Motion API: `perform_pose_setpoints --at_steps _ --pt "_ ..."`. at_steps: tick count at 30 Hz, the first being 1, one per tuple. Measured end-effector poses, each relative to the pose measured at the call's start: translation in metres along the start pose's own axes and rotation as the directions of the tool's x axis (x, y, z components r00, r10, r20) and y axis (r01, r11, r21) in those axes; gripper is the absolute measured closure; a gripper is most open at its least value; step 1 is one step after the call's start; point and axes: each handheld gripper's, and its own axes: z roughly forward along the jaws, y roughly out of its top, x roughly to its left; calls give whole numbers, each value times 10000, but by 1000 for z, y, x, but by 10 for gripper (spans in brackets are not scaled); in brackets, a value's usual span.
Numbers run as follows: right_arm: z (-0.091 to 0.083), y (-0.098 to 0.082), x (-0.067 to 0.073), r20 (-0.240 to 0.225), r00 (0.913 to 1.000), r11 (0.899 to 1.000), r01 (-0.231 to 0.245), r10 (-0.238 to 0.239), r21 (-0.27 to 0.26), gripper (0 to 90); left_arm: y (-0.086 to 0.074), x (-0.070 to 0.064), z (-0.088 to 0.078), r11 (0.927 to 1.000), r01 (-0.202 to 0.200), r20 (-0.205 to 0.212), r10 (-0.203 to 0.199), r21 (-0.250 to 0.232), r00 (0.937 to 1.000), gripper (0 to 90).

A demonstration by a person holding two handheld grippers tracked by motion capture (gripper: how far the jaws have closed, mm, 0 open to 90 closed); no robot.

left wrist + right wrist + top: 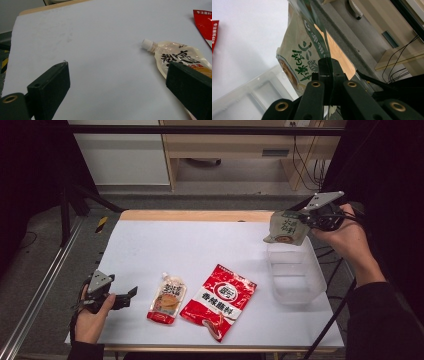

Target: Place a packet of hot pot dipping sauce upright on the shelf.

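Observation:
My right gripper is shut on a beige pouch with green lettering, holding it in the air above the far end of a clear plastic bin. In the right gripper view the jaws pinch the green-lettered pouch with the bin below. My left gripper rests open near the table's front left. Just to its right lies a spouted pouch with an orange base. In the left gripper view that spouted pouch lies beside the right jaw. A red snack bag lies at the front centre.
A white sheet covers the table, with a wooden edge at the back. Black curtains hang at both sides. A metal rail runs along the left, and cables hang by the desk at the back right.

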Motion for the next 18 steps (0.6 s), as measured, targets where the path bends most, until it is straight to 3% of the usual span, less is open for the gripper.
perform_pose_setpoints --at_steps 18 --pt "11 -23 -7 -164 9995 9996 -281 283 73 900 0 0 1 9999 -57 -4 57 84 10000 52"
